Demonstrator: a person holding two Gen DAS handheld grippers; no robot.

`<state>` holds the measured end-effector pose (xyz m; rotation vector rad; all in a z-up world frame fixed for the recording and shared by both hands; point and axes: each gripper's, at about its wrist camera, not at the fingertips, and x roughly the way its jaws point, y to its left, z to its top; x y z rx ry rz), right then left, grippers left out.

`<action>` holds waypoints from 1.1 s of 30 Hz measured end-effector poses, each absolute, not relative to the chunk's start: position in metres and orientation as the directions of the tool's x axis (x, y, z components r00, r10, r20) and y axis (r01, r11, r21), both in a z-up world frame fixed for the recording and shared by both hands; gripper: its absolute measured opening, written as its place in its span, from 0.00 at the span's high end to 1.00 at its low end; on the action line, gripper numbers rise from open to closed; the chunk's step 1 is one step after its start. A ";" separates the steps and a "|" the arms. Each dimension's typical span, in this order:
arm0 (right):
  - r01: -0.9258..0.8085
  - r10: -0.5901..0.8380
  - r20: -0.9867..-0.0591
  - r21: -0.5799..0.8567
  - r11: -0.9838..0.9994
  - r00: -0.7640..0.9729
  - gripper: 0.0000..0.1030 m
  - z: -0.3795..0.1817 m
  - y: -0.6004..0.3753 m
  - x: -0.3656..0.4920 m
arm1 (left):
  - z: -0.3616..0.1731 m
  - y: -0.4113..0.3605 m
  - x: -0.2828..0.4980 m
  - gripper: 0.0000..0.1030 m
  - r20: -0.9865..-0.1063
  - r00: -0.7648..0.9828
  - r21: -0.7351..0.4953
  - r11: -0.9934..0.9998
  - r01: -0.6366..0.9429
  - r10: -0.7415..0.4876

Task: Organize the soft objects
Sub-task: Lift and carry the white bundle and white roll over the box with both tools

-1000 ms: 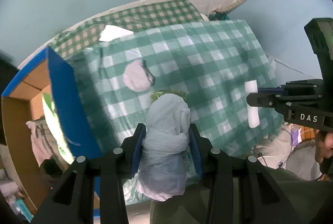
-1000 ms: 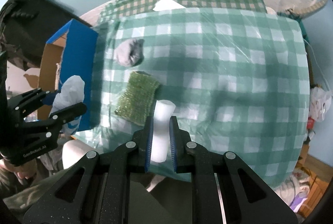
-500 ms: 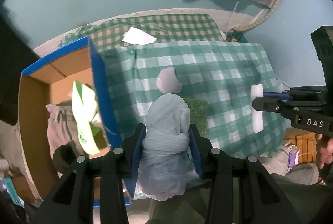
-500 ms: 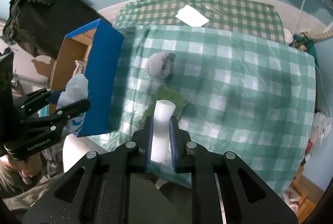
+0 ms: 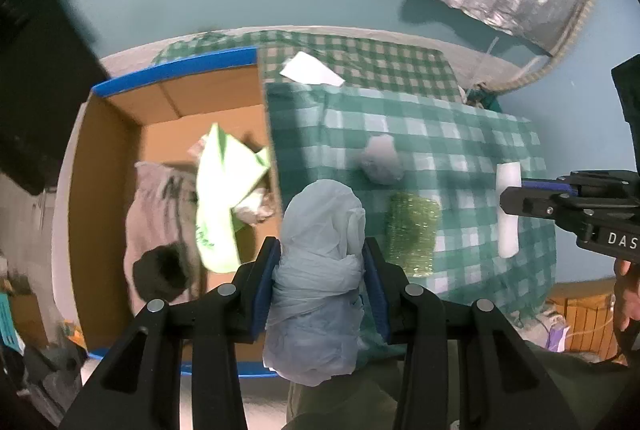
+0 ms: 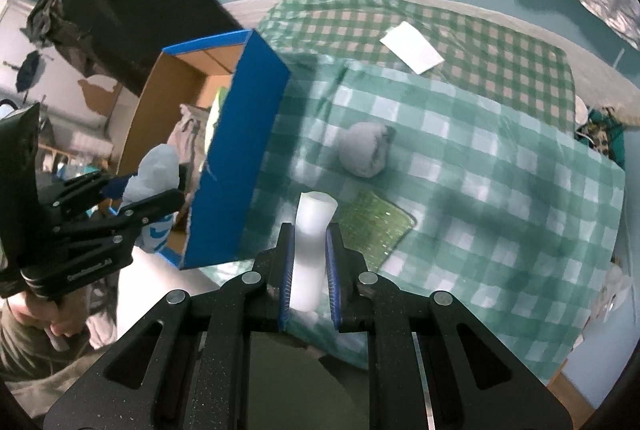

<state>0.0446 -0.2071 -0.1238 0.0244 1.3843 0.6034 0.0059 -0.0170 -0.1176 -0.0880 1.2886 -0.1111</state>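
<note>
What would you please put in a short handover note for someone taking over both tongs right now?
Left tongs: shut on the knotted pale-blue plastic bag, beside the box's blue wall.
Right tongs: shut on the white foam cylinder, above the checked cloth.
Open blue-sided cardboard box: already holds a lime-green bag, grey fabric and a black item.
Still on the green checked tablecloth: grey rolled sock ball, green scouring pad.
Left: probably drop both held items in, then fetch those two.
</note>
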 end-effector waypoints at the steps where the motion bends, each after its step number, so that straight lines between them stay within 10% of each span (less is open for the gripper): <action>1: -0.393 0.414 -0.909 0.360 0.846 0.058 0.88 -0.123 -0.202 0.045 | -0.117 -0.013 0.005 0.59 -0.953 0.275 -0.125 0.992 0.025 -0.128; 33: -0.612 0.427 -0.901 0.380 0.693 -0.077 0.87 -0.134 -0.033 0.063 | -0.139 0.113 -0.002 0.59 -0.965 0.260 -0.095 0.972 -0.216 -0.036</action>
